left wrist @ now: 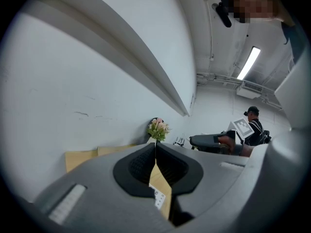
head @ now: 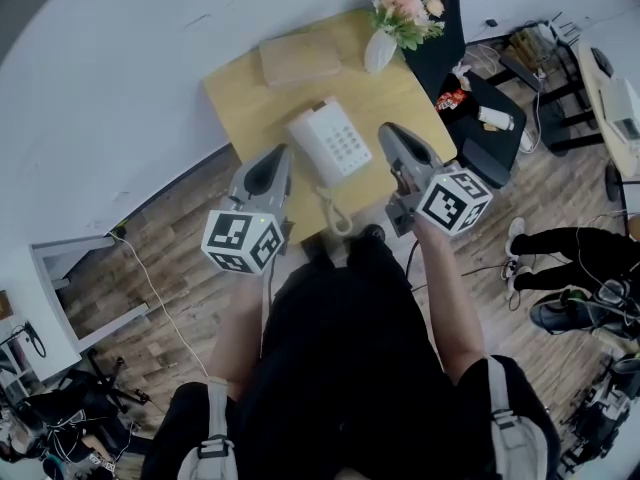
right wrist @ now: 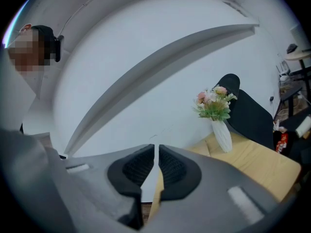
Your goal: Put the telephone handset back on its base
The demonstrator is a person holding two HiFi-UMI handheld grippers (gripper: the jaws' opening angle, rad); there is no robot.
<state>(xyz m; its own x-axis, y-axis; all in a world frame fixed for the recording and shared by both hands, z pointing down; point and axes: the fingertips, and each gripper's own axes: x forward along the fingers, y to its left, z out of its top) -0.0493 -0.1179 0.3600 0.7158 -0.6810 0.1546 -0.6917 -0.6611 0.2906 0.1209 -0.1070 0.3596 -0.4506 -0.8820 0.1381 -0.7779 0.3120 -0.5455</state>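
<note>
Wood-plank floor (head: 180,258) and a white wall (head: 120,58) frame a small pale desk (head: 240,98) seen steeply from above. Both tools hover over the desk's near edge, one on each side of the telephone (head: 335,143).

The left tool (head: 280,158) is clenched: in its own view the black pads (left wrist: 146,164) meet at the tips with nothing between them. A sliver of desk and white keypad shows through the gap lower down. The right tool (head: 388,133) is likewise closed and empty, its pads (right wrist: 172,166) leaving only a hairline slit. Each tool carries a cube with black-and-white square markers, left (head: 242,240) and right (head: 455,200); these are patterns, not readable text.

The white handset (head: 308,140) lies along the left side of the base (head: 350,148), apart from both tools. Whether it is fully seated cannot be told. The keypad digits are too small to read, and no brand shows. A coiled cord (head: 335,213) trails from the telephone's near end over the desk edge.

Beyond the telephone lie a flat tan object (head: 298,58), unidentifiable, and a white vase (head: 380,50) of pink flowers. Right of the telephone, off the desk, a black seat (head: 490,133) holds a red packet (head: 450,98) with illegible print. The person's torso hides the floor below the telephone.
</note>
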